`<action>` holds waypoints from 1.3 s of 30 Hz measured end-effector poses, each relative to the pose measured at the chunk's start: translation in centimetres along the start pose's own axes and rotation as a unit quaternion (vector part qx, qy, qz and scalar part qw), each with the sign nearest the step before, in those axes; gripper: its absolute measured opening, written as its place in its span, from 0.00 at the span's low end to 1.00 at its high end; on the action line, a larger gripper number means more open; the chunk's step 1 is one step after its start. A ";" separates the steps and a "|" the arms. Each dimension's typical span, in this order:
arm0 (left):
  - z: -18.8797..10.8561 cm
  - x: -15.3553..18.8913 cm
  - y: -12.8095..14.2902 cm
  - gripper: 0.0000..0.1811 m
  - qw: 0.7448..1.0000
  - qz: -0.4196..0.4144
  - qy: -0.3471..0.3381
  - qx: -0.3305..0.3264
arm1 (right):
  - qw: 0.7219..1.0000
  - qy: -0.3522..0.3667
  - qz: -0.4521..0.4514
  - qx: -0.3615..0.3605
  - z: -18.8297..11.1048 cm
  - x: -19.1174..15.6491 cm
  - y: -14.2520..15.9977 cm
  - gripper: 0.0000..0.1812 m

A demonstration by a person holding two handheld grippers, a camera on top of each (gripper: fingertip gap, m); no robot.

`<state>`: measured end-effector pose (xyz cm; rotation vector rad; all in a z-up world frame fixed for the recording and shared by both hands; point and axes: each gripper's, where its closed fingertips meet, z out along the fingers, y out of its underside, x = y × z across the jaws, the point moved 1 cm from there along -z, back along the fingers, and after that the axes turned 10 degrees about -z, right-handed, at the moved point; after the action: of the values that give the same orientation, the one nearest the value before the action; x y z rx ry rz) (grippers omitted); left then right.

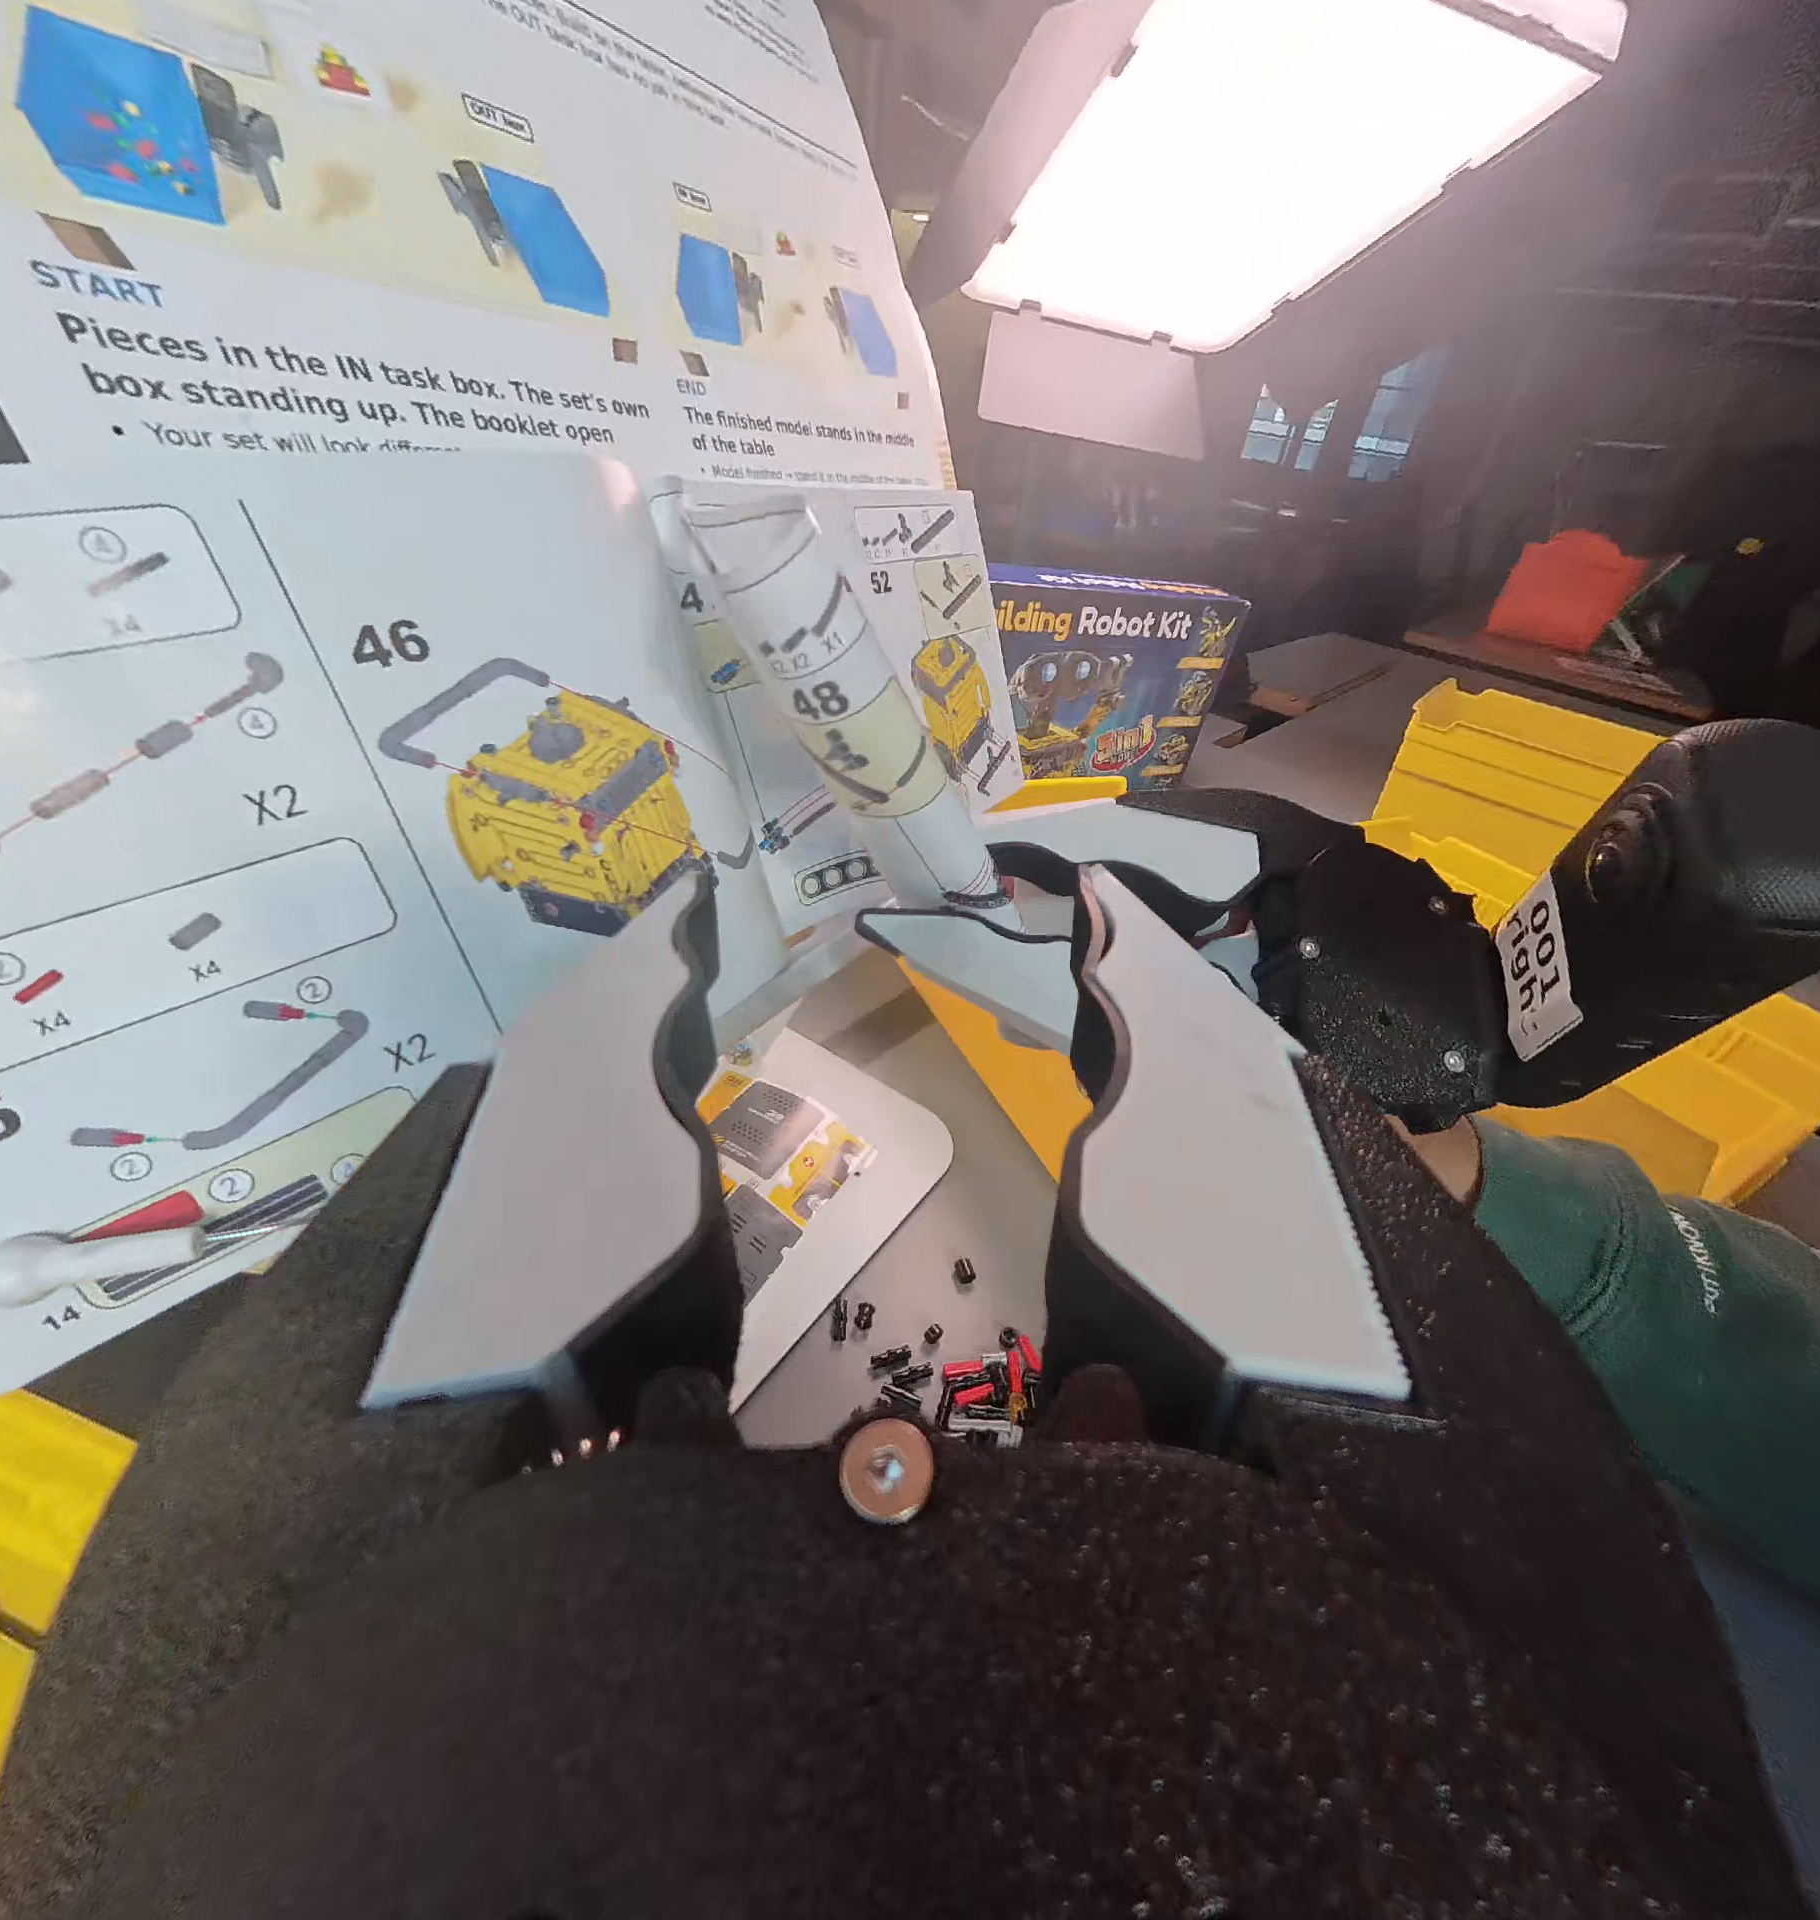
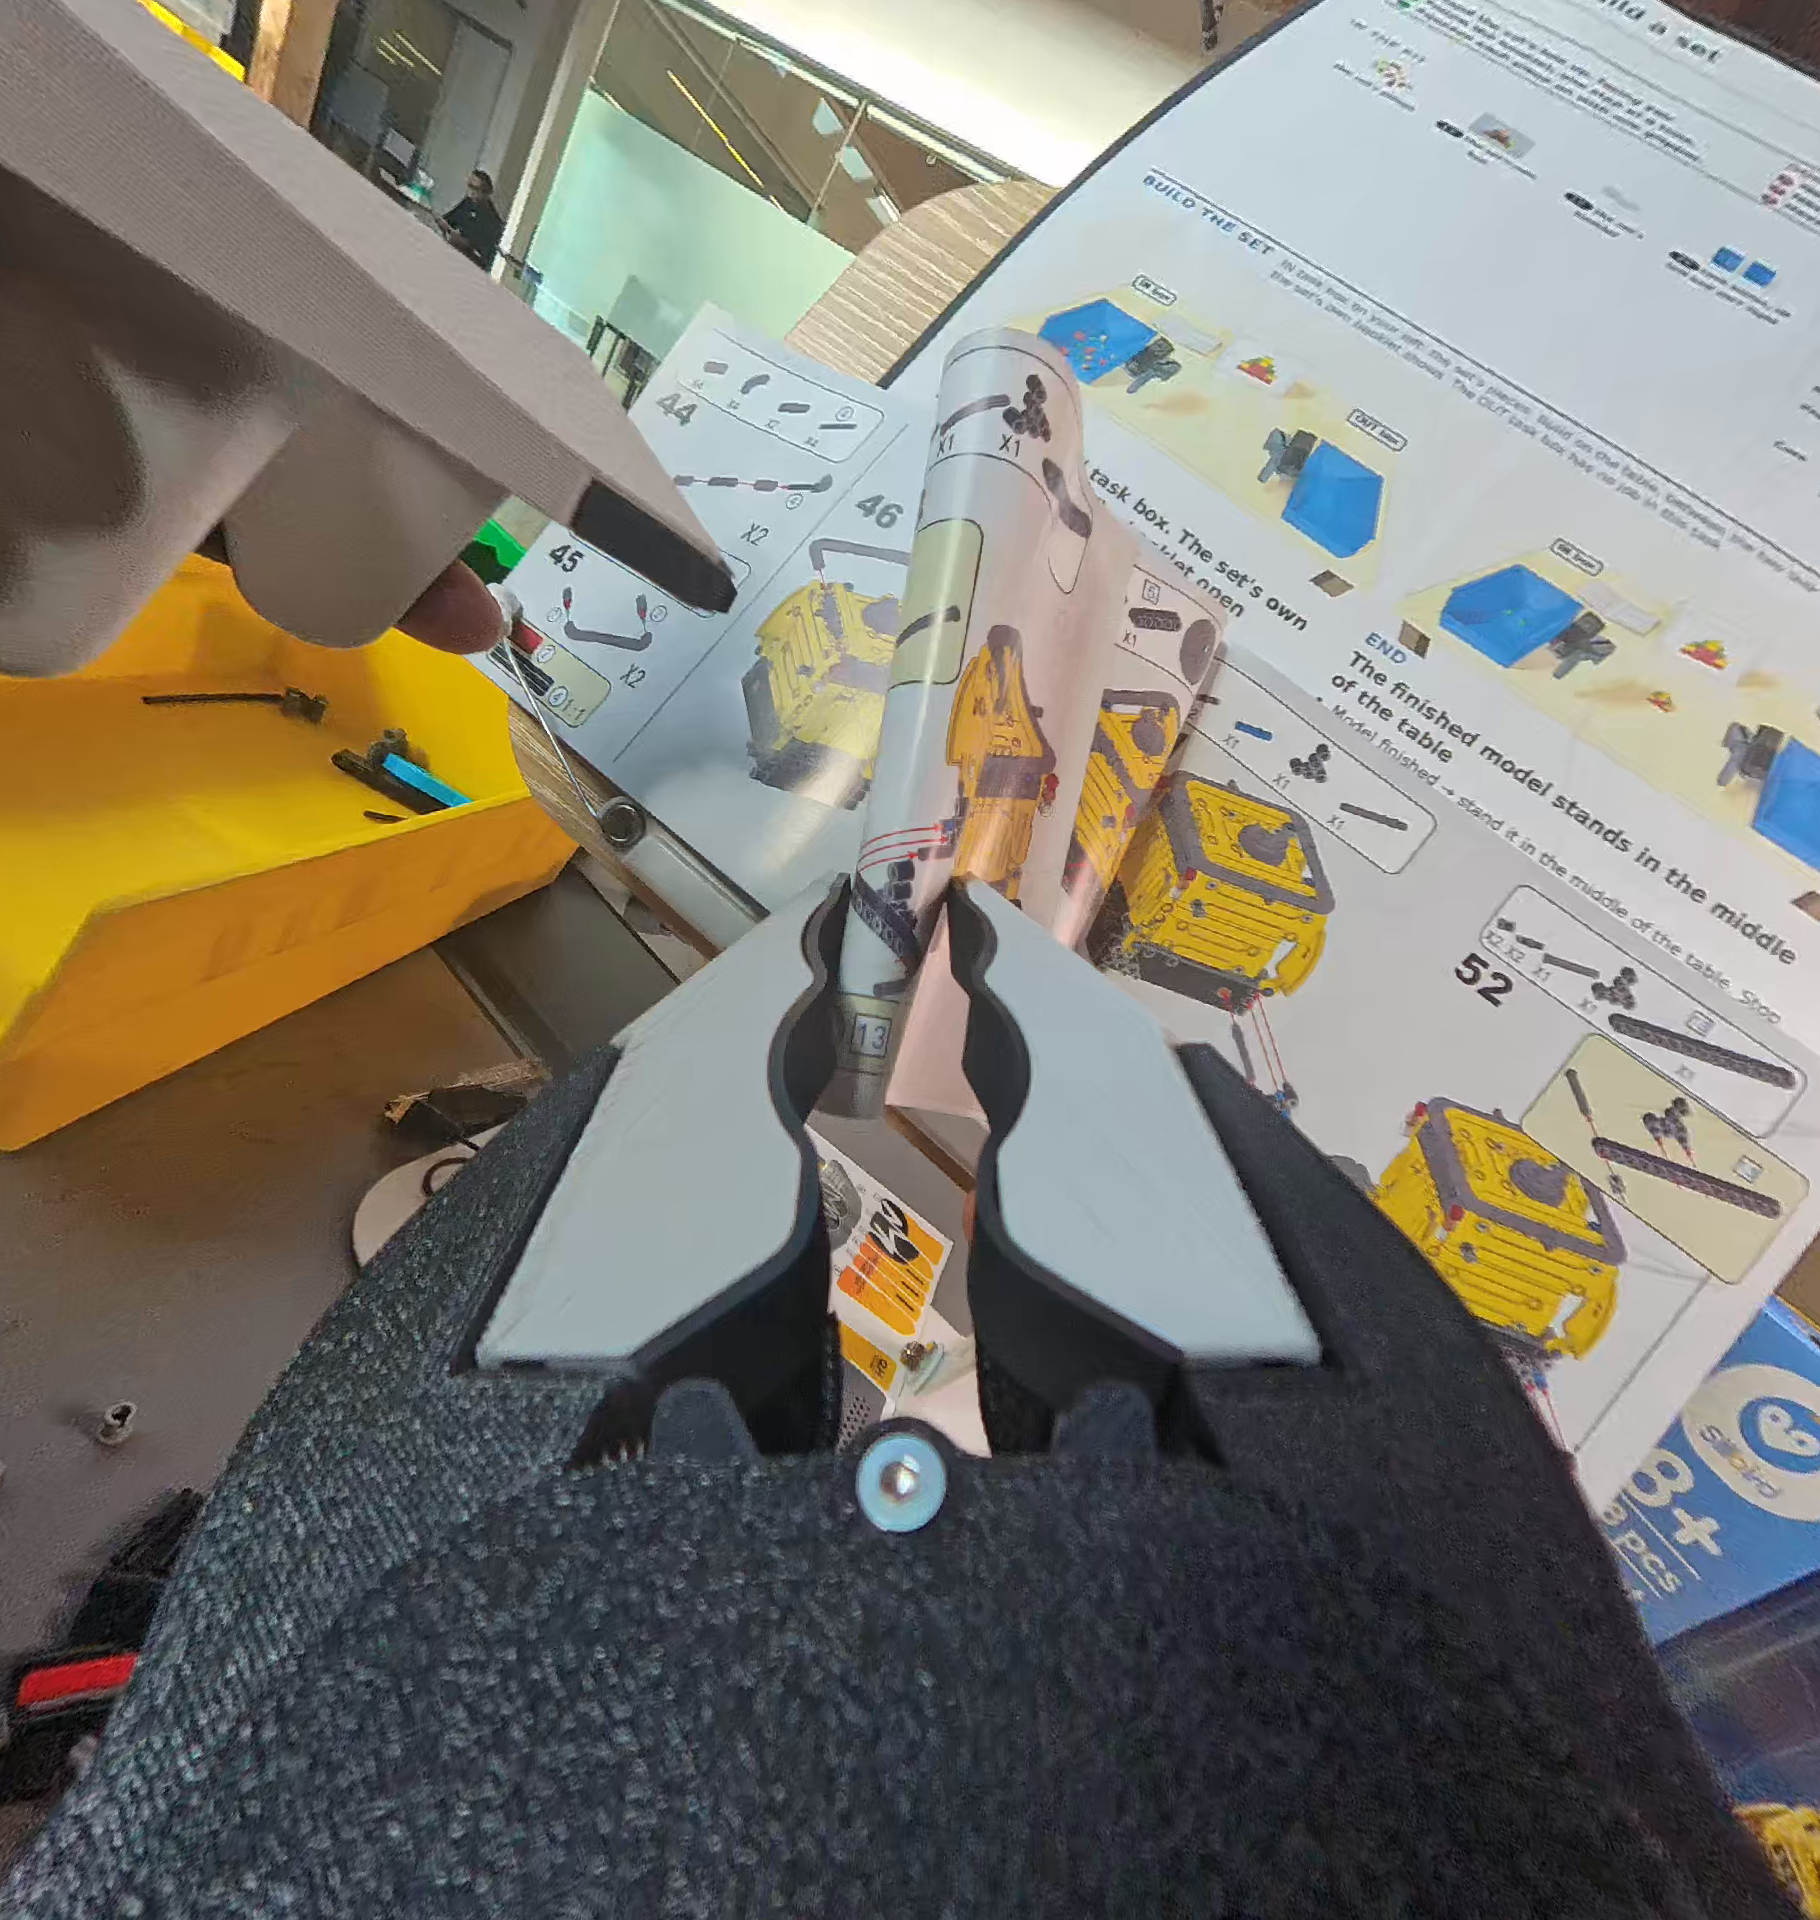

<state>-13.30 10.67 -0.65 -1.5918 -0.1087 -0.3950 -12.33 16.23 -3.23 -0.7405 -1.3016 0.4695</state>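
Right claw [image 2: 895, 899] pinching curled booklet page [image 2: 973, 665]; left claw [image 1: 890, 904] hanging open, empty.
Risk: thin page tearing or slipping if pulled sideways.

Glossy paper booklet [image 2: 947, 644]; matt grey plastic gripper fingers [image 2: 1124, 1164]; smooth yellow plastic bin [image 2: 210, 935].

right gripper [image 2: 898, 902] pinches the curled booklet page [image 2: 973, 665] at its lower edge. left gripper finger [image 2: 657, 551] rests near the open instruction booklet [image 2: 740, 623]; yellow bin [image 2: 210, 935] beside it.
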 end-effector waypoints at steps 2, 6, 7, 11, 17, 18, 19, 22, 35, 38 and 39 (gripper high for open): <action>0.1 -0.2 0.2 0.35 1.000 -0.007 0.000 -0.003 | 1.000 -0.007 0.000 0.006 0.1 -0.6 -0.5 0.10; -0.1 -0.8 0.2 0.23 1.000 -0.025 -0.007 0.006 | 1.000 -0.023 -0.007 0.015 0.1 -1.6 -0.8 0.11; -0.1 -0.9 0.1 0.22 0.999 -0.032 -0.005 0.009 | 0.999 -0.029 -0.007 0.019 0.1 -1.9 -0.9 0.11; -0.1 -1.2 0.0 0.20 0.998 -0.060 0.006 0.018 | 0.999 -0.041 -0.022 0.027 0.1 -2.8 -1.2 0.12; 0.0 -1.7 -0.1 0.11 0.998 -0.065 -0.004 0.019 | 0.996 -0.062 -0.044 0.053 0.0 -4.2 -2.2 0.17; 0.0 -1.8 -0.2 0.11 0.997 -0.069 -0.003 0.020 | 0.995 -0.066 -0.047 0.055 -0.1 -4.4 -2.2 0.18; -0.1 -2.0 -0.3 0.10 0.997 -0.074 -0.002 0.022 | 0.994 -0.073 -0.047 0.058 -0.1 -4.6 -2.3 0.20; -0.2 -3.1 -0.5 0.08 0.996 -0.080 -0.012 0.023 | 0.992 -0.093 -0.029 0.084 -0.6 -4.9 -2.8 0.21; -1.6 -6.4 -1.5 0.16 0.992 -0.125 -0.005 0.028 | 0.991 -0.013 0.136 0.003 1.1 2.3 1.4 0.27; -2.2 -5.3 -1.7 0.24 0.986 -0.155 0.047 0.037 | 0.992 -0.015 0.122 -0.013 2.2 1.0 1.4 0.30; -2.5 -4.8 -1.9 0.26 0.983 -0.163 0.066 0.044 | 0.994 -0.012 0.112 -0.016 2.5 0.7 1.2 0.29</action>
<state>-18.80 9.14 -0.33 -1.4572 -0.2842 -0.7393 -14.49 18.09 -3.44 -0.9154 -1.2556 0.6403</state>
